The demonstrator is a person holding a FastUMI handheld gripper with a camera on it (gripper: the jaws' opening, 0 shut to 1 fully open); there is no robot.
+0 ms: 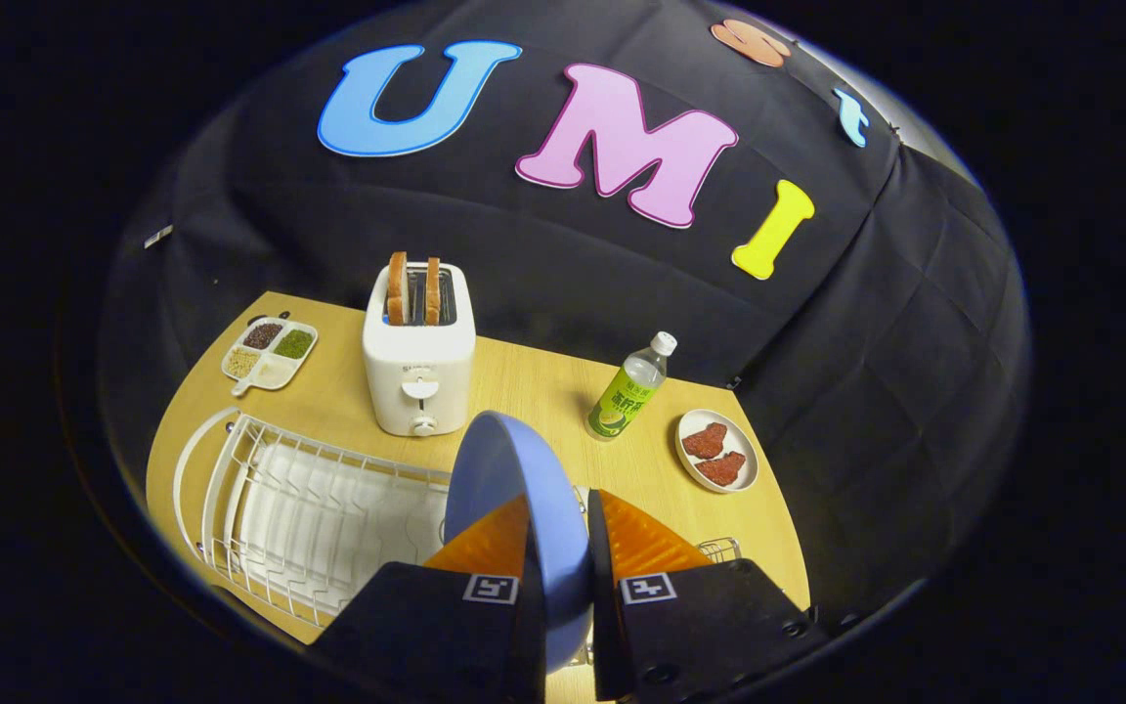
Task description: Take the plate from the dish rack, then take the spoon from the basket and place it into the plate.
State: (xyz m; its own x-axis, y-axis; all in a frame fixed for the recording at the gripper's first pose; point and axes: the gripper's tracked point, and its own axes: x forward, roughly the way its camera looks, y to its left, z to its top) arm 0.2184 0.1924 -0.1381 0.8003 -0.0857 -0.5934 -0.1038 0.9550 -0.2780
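A light blue plate [509, 479] stands on edge between my two orange fingers [490, 543], lifted above the table. My gripper [558, 533] is shut on the plate's rim, one finger on each face. Below and to the left lies the white wire dish rack [299, 508], with nothing in its slots. A corner of a wire basket [719, 550] peeks out just right of the right finger; the spoon is hidden.
On the wooden table [534, 391] beyond the plate stand a white toaster [418, 362] with two bread slices, a green drink bottle [629, 391], a small plate with two red pieces [716, 450], and a divided dish of grains [270, 354] at the far left.
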